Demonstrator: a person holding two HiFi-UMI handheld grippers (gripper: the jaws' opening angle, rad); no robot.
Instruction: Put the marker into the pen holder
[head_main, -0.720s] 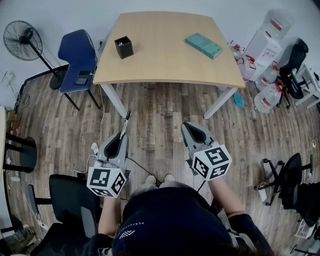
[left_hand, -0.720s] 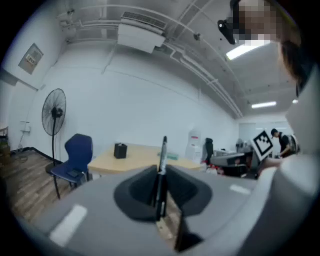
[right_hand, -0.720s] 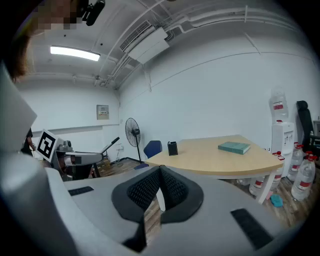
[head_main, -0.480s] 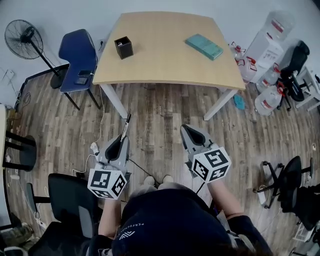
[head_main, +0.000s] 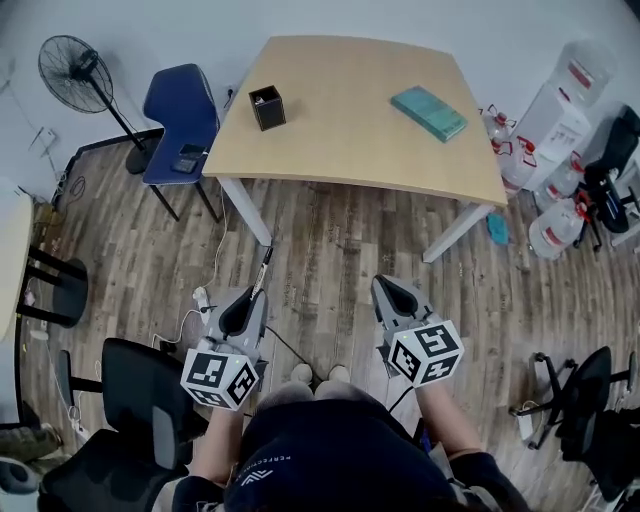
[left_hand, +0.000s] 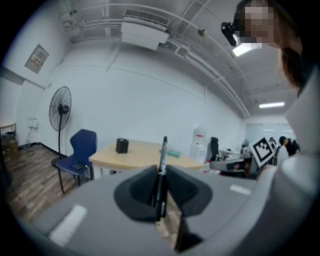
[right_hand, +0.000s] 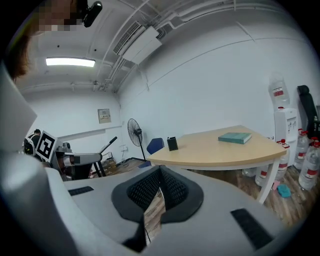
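My left gripper (head_main: 252, 297) is shut on a black marker (head_main: 262, 268), which sticks out past the jaws toward the table; in the left gripper view the marker (left_hand: 161, 172) stands upright between the pads. My right gripper (head_main: 392, 292) is shut with nothing in it, its pads meeting in the right gripper view (right_hand: 160, 179). The black pen holder (head_main: 267, 107) stands on the far left part of the wooden table (head_main: 350, 150), well ahead of both grippers. It also shows small in the left gripper view (left_hand: 122, 145) and in the right gripper view (right_hand: 172, 143).
A teal book (head_main: 429, 112) lies on the table's right side. A blue chair (head_main: 182, 125) and a fan (head_main: 77, 70) stand left of the table. Water bottles (head_main: 560, 170) sit at the right, black chairs (head_main: 140, 415) near me, and a cable (head_main: 215, 290) runs over the wood floor.
The view has shifted, so the table and holder sit a little lower and to the right in the frame. Both grippers keep their pose, the marker still held in the left.
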